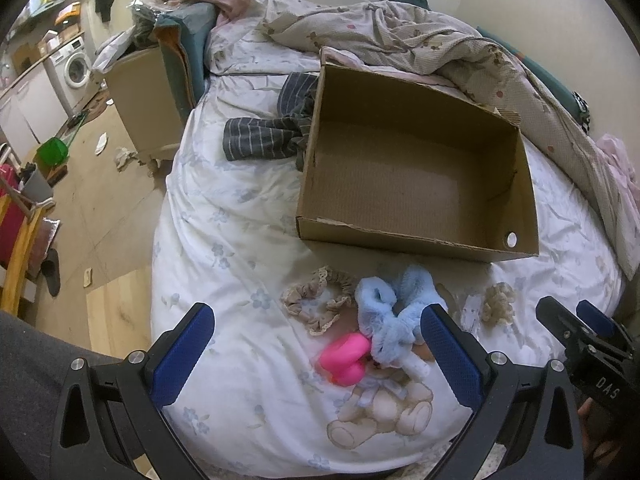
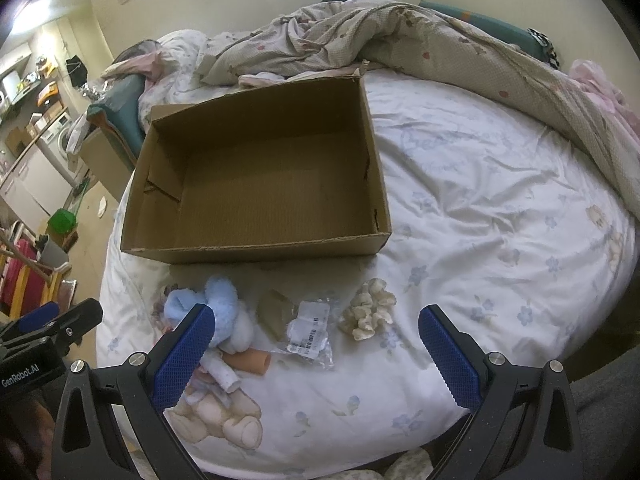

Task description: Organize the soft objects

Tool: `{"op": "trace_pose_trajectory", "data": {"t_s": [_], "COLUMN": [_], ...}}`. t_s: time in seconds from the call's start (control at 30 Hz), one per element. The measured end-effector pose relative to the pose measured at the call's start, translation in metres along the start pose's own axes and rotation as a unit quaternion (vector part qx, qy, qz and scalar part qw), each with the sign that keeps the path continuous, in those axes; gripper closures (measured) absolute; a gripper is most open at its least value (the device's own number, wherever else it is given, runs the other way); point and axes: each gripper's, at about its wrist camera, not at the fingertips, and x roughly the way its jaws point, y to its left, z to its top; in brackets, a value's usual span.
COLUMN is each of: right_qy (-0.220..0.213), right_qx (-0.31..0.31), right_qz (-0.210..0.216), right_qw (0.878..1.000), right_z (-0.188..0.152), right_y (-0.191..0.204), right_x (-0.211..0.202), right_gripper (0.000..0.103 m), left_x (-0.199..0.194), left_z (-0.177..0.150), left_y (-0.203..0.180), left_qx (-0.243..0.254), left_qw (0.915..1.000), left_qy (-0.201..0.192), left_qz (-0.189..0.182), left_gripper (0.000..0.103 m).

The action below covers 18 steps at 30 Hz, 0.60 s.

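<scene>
Scrunchies and other soft items lie in a loose row on the white floral bedsheet [image 1: 224,240], just in front of the near wall of the cardboard box [image 1: 416,184]. The blue fluffy scrunchie [image 1: 394,308] sits at 12 o'clock from my left gripper [image 1: 316,344], close to its right pad. The beige lace scrunchie [image 1: 318,300] lies just beside it at 9 o'clock, flat, its ring open upward. The pink soft toy [image 1: 346,360] touches the blue one at 7 o'clock; its long axis runs roughly 2 to 8 o'clock. The cream scrunchie [image 2: 368,314] lies apart at 3 o'clock from the blue one, at 12 o'clock from my right gripper [image 2: 316,344].

Box: open side up, nothing inside, long axis running away from me toward the crumpled duvet [image 2: 400,32]. A striped garment [image 1: 272,132] touches its far left wall.

A small clear packet [image 2: 310,330] and a tan tube [image 2: 248,362] lie between the blue and cream scrunchies.

Both my jaw pairs are spread wide and grip nothing.
</scene>
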Motion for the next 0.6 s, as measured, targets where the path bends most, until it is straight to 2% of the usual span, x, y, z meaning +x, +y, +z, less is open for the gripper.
{"op": "trace_pose_trajectory", "data": {"t_s": [0.6], "right_qy": [0.001], "right_qx": [0.002], "right_qz": [-0.001], "right_qw": [1.0], "right_z": [0.0002], "right_y": [-0.0023], "right_x": [0.0003], "right_gripper": [0.0], "left_x": [0.0015], "left_z": [-0.0004], "left_y": [0.0], "left_qx": [0.0], "left_qw": [1.0], "left_qy": [0.002], "left_qz": [0.002], "left_gripper": [0.0]}}
